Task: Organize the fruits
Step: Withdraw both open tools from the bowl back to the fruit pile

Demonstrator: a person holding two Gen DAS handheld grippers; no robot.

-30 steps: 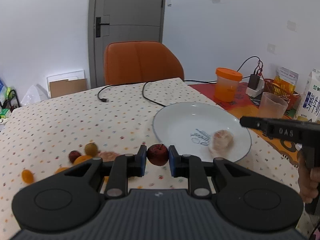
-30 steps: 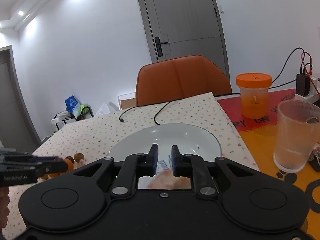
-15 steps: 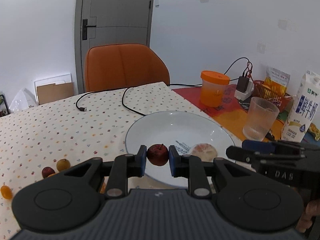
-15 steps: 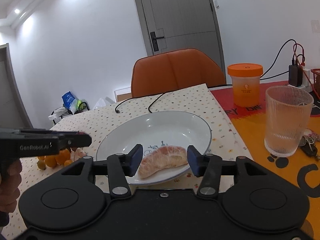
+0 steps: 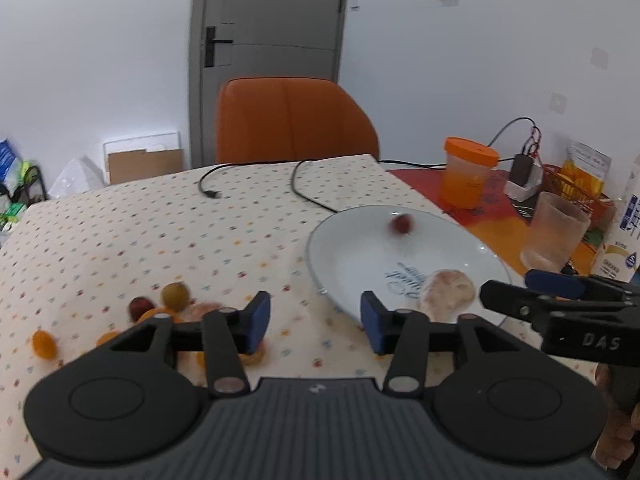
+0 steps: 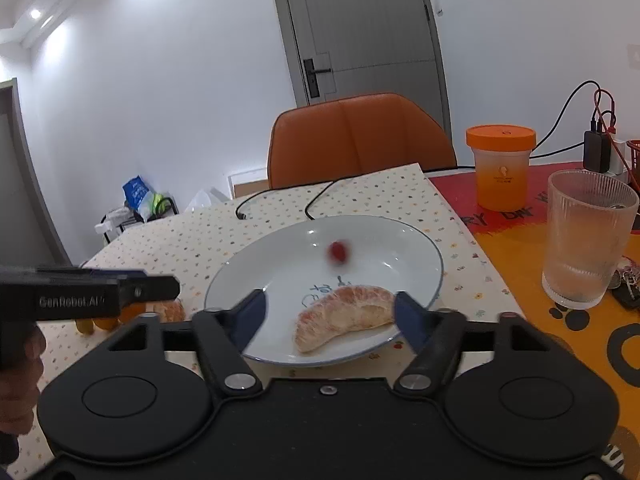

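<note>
Resting on plate: small red fruit [image 6: 338, 251], blurred, beside a peeled citrus segment [image 6: 344, 316] on the white plate [image 6: 424, 248].
Left gripper [image 5: 315, 317]: spread wide, empty.
Right gripper [image 6: 334, 312]: spread wide, empty.
Surface [image 5: 160, 232]: other small fruits [image 5: 160, 306] clustered left.

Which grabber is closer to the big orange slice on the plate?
Right. The right gripper is open with its fingers on either side of the orange slice on the plate. The left gripper, also open, sits off the plate's left edge.
</note>
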